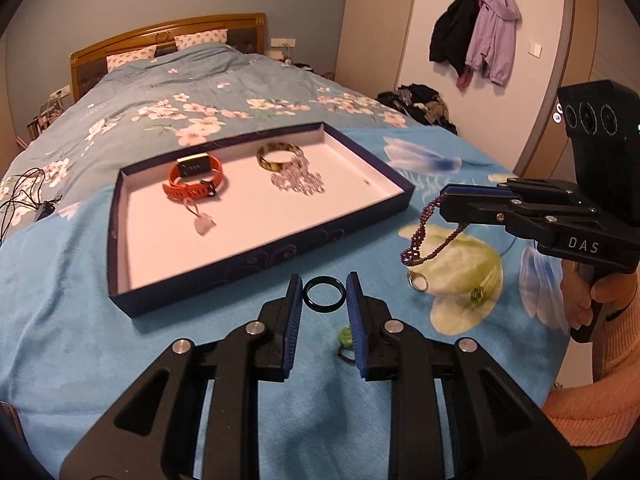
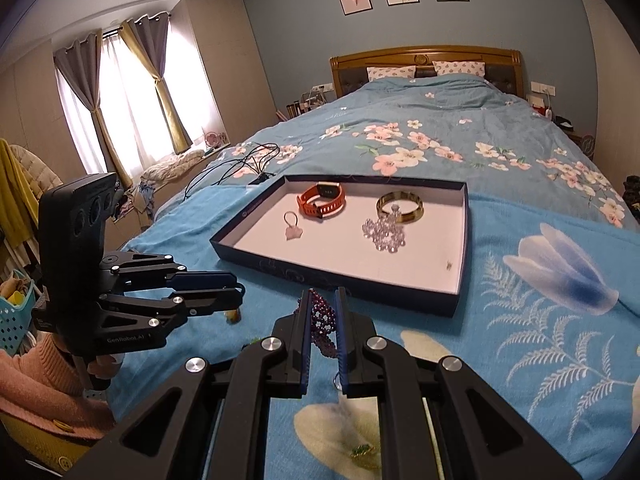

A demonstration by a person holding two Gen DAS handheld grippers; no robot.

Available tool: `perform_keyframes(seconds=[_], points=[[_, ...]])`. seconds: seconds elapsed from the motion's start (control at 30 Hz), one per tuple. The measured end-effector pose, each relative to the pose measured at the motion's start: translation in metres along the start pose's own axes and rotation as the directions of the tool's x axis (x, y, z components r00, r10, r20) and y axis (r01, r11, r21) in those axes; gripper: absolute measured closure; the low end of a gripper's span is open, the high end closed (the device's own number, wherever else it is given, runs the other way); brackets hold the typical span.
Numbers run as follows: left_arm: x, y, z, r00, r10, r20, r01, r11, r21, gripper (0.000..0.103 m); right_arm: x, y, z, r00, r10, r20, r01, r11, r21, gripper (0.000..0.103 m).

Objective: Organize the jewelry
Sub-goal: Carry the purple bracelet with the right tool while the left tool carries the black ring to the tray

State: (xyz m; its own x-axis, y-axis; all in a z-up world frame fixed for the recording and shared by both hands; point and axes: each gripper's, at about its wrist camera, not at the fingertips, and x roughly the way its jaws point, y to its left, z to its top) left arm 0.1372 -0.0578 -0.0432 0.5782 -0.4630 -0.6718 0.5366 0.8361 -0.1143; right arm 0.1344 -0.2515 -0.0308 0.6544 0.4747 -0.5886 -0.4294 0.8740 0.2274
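Left gripper (image 1: 323, 294) jaws narrow, pinching black glossy ring (image 1: 323, 295); dark-walled white-floored tray (image 1: 256, 256) lies just ahead-left. Right gripper (image 2: 325, 312) jaws clamp purple beaded bracelet (image 2: 320, 320); same tray straight ahead.

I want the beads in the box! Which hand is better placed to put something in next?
Probably the right. Its tongs are shut on the purple beads, lifted beside the box. The left tongs pinch a black ring low above the blanket.
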Motion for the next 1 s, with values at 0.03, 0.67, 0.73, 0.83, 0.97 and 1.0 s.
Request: perform_keyframes(seconds=[0.03,0.67,0.73,0.83,0.97,1.0], points=[[-0.001,0.002,0.001,1.000,0.005,0.004,-0.005,1.000,-0.003,0.080,0.001,0.000,0.002,1.000,-0.001,0.003,0.001,1.000,-0.001,0.094],[-0.005,0.026,0.025,0.997,0.058,0.057,-0.055,0.997,-0.049,0.080,0.013,-0.013,0.035,0.999,-0.013,0.047,0.012,1.000,0.018,0.094],[-0.003,0.027,0.028,0.997,0.060,0.057,-0.058,0.997,-0.049,0.080,0.014,-0.015,0.037,0.999,-0.012,0.050,0.011,1.000,0.024,0.094],[-0.001,0.029,0.030,0.996,0.066,0.055,-0.063,0.997,-0.050,0.080,0.018,-0.017,0.041,0.999,-0.017,0.049,0.016,1.000,0.026,0.094],[0.003,0.033,0.031,0.996,0.073,0.053,-0.070,0.996,-0.056,0.080,0.023,-0.019,0.045,0.999,-0.018,0.046,0.017,0.999,0.031,0.094],[0.003,0.034,0.031,0.996,0.073,0.053,-0.070,0.996,-0.057,0.080,0.024,-0.019,0.045,0.999,-0.016,0.045,0.015,0.999,0.033,0.094]])
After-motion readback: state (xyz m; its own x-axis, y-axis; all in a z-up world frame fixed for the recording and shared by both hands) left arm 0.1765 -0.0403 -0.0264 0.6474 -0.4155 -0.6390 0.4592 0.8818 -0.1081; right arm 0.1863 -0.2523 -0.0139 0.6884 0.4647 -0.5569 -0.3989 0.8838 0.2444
